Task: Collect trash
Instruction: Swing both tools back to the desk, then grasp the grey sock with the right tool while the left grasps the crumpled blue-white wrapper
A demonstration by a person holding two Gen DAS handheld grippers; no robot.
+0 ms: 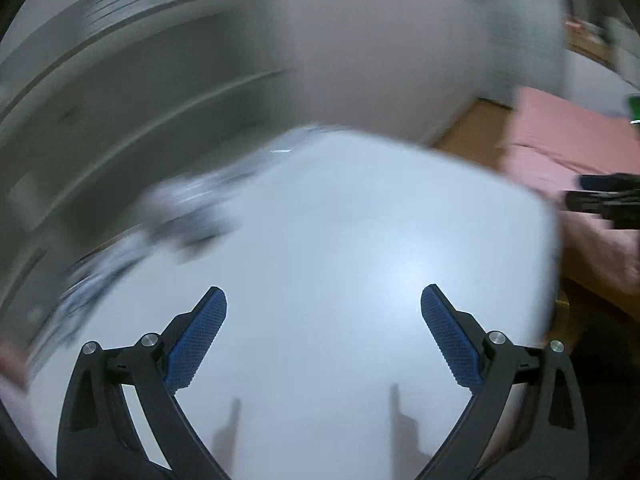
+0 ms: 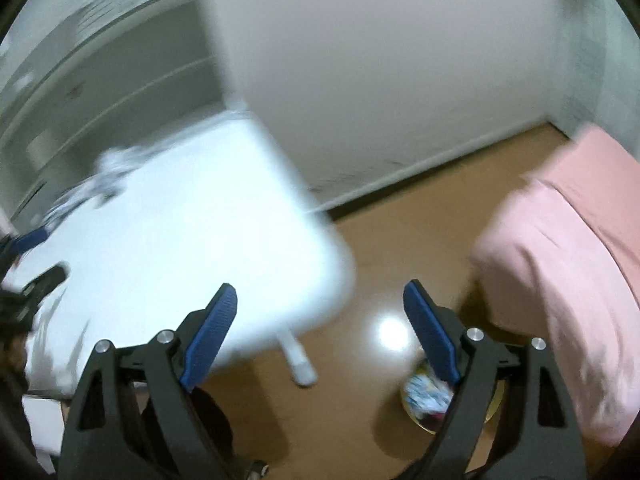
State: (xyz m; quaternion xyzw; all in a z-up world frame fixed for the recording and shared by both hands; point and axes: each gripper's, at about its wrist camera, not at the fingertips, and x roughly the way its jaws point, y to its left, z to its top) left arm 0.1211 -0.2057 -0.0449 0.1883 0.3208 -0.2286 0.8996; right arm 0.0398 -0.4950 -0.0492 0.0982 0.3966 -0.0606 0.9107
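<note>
Everything is motion-blurred. My left gripper [image 1: 324, 292] hangs open over a white table [image 1: 360, 220], with nothing between its blue pads [image 1: 196, 344]. A smeared heap of white and dark litter [image 1: 180, 208] lies along the table's far left edge. My right gripper [image 2: 320, 286] is open and empty above the table's corner and the brown floor. On the floor below it stands a small gold-rimmed bin [image 2: 420, 396] with colourful wrappers inside, partly hidden by my right finger. The same litter [image 2: 108, 176] shows on the table [image 2: 200, 240] in the right wrist view.
A pink-covered bed [image 2: 568, 240] stands to the right of the bin and shows again as pink bedding [image 1: 560, 140]. A white table leg [image 2: 298, 360] reaches the floor. A pale wall [image 2: 380, 60] stands behind. The other gripper [image 2: 40, 256] shows at the left edge.
</note>
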